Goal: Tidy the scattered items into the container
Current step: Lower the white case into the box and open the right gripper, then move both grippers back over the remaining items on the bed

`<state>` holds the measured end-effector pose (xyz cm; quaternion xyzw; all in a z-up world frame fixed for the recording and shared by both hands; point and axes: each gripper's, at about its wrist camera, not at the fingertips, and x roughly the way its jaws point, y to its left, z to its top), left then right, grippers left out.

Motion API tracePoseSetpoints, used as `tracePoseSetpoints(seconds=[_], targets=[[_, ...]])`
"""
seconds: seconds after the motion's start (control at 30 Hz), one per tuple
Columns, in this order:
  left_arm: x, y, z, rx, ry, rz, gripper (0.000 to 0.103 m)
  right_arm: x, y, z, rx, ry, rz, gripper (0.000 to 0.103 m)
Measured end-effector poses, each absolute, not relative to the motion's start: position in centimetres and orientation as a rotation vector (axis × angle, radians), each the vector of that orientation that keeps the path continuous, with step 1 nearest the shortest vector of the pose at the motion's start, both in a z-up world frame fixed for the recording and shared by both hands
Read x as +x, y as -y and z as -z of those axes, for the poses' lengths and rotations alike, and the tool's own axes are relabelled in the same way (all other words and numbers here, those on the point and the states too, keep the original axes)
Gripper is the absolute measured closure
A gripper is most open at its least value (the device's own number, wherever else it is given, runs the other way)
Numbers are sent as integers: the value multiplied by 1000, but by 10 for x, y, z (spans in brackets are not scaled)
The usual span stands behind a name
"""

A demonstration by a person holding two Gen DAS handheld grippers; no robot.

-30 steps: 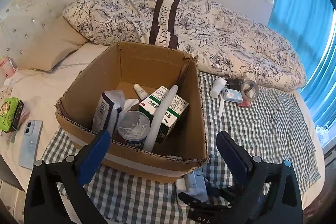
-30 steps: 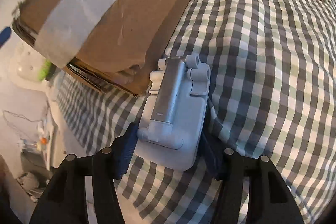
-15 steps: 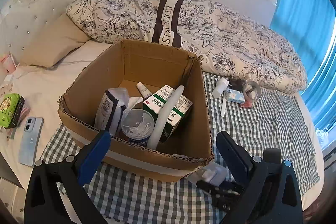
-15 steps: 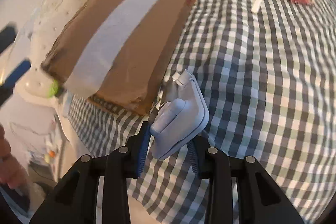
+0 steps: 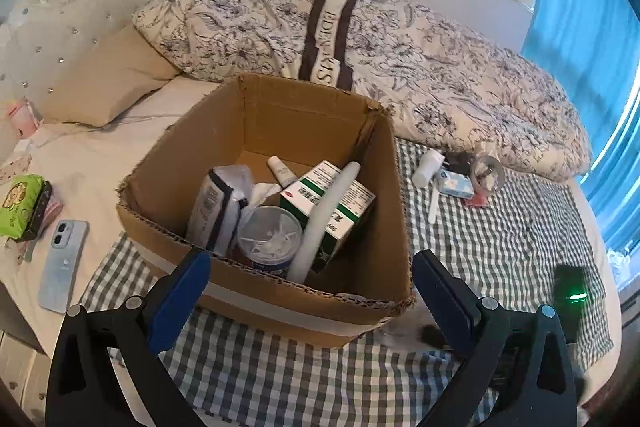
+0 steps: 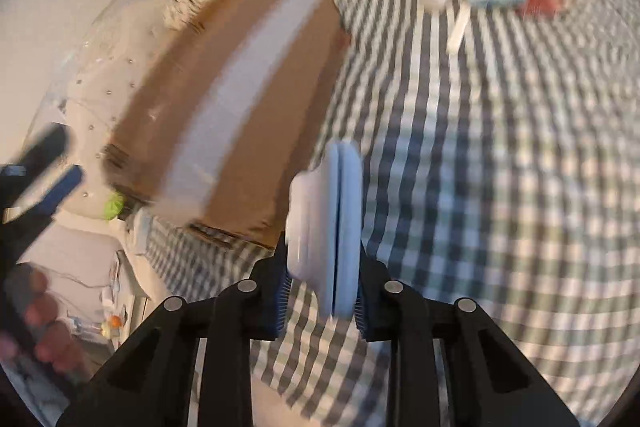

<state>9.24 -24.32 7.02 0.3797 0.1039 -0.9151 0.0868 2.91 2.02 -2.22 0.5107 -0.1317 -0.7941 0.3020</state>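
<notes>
2 grippers show: the right gripper [image 6: 320, 301] is clamped on a pale blue case [image 6: 332, 223], seemingly edge-on in the blur, long axis pointing away. The box [image 6: 240, 99] lies far-left of it. The left gripper [image 5: 308, 291], wide open and empty, hovers near the box.

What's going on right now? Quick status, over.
Right tongs shut on pale blue case, lifted off checked cloth. Left tongs open, empty, before cardboard box. Box top open, nothing blocking.
</notes>
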Motion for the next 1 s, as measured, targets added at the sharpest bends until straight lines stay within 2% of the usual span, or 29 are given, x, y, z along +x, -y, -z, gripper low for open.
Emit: tracePoseSetpoints(seconds=[0.13, 0.2, 0.27, 0.4, 0.6, 0.63, 0.67, 0.7, 0.73, 0.77, 0.83, 0.9, 1.0], targets=[[100, 250, -78, 1088, -308, 2703, 0, 36, -33, -40, 1174, 347, 2185, 78], [103, 253, -82, 1068, -304, 2692, 0, 32, -19, -69, 1104, 319, 2185, 86], [106, 256, -85, 1048, -309, 2692, 0, 28, 9, -91, 1046, 269, 2175, 87], [109, 263, -86, 1030, -322, 2691, 0, 13, 75, -101, 1025, 165, 2109, 88], [108, 271, -78, 1060, -341, 2669, 0, -24, 130, -59, 1190, 141, 2080, 87], [108, 270, -78, 1063, -334, 2676, 0, -24, 127, -54, 1218, 157, 2084, 84], [107, 268, -77, 1063, -327, 2687, 0, -24, 123, -52, 1226, 192, 2074, 66], [106, 265, -77, 1065, -321, 2697, 0, -25, 115, -51, 1217, 232, 2067, 42], [104, 261, -78, 1068, -314, 2707, 0, -21, 98, -54, 1191, 292, 2085, 34], [102, 256, -78, 1071, -306, 2717, 0, -17, 84, -57, 1166, 320, 2114, 30], [100, 241, -78, 1075, -285, 2746, 0, -11, 55, -66, 1133, 334, 2185, 30], [98, 225, -79, 1078, -267, 2781, 0, -6, 15, -74, 1106, 324, 2303, 19], [94, 193, -80, 1075, -224, 2839, 0, -1, -43, -73, 1098, 285, 2503, 16]])
